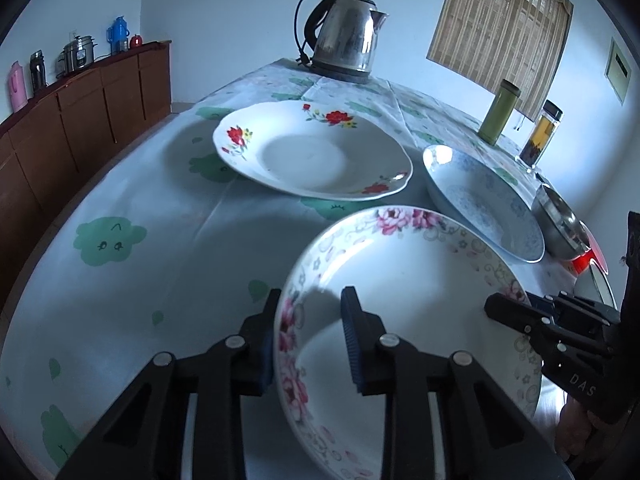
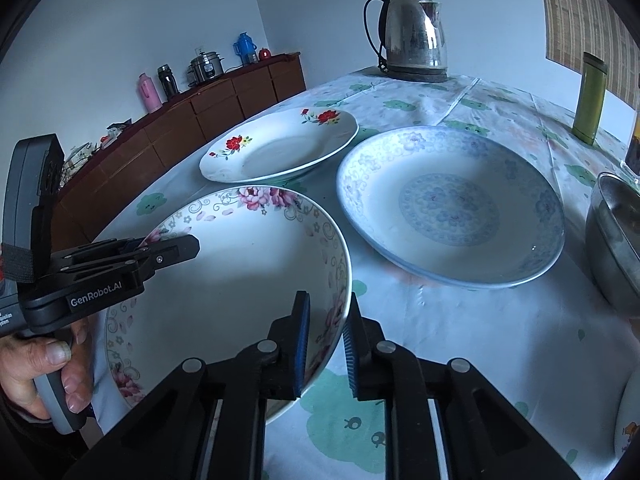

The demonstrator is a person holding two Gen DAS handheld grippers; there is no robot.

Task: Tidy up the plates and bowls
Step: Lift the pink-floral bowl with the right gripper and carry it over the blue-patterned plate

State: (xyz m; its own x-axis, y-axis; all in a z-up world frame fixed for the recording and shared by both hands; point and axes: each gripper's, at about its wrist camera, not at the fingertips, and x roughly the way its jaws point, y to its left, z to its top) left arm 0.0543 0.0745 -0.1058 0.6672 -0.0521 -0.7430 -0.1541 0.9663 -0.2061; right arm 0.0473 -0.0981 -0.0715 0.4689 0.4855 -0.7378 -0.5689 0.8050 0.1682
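A: Why is the pink-flowered bowl (image 1: 400,320) gripped from both sides?

B: Its left rim is straddled by the left tongs (image 1: 308,344), its right rim by the right tongs (image 2: 326,348), both part-open; a level lift off the counter (image 2: 460,340) is probably intended.
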